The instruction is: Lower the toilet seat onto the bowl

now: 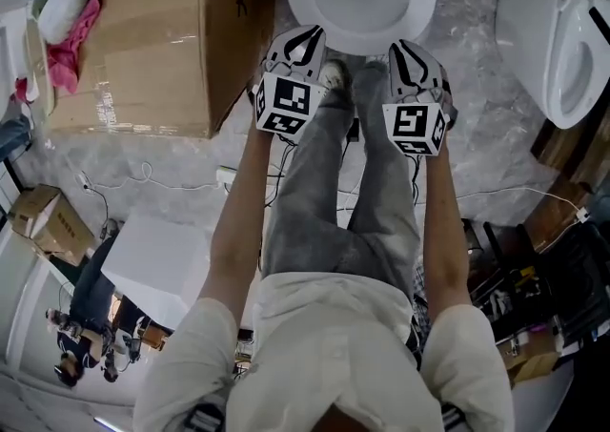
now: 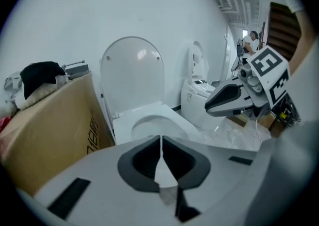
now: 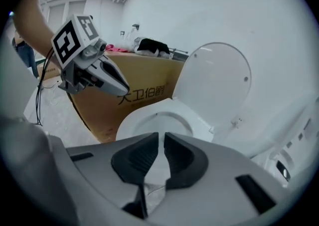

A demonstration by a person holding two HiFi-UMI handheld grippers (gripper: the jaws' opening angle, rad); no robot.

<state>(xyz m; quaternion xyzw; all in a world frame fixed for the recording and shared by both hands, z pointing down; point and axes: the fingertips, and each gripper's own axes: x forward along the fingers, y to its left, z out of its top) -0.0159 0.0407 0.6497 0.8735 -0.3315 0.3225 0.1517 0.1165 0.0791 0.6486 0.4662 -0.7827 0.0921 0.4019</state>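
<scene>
**Inspector:** Grey marbled floor (image 1: 181, 177) is carrying one white toilet bowl (image 1: 367, 37) against a white wall, with a cardboard box (image 1: 162, 39) standing just beside it.

**Clerk:** And the toilet seat (image 2: 132, 75)?

**Inspector:** It is standing upright behind the bowl, a solid white panel, clear of the rim.

**Clerk:** The tools?

**Inspector:** Both are hovering before the bowl, side by side, touching nothing. The left gripper (image 2: 161, 142) is showing its jaws pressed together, empty. The right gripper (image 3: 161, 141) is showing only a thin slit between its jaws, likewise empty.
</scene>
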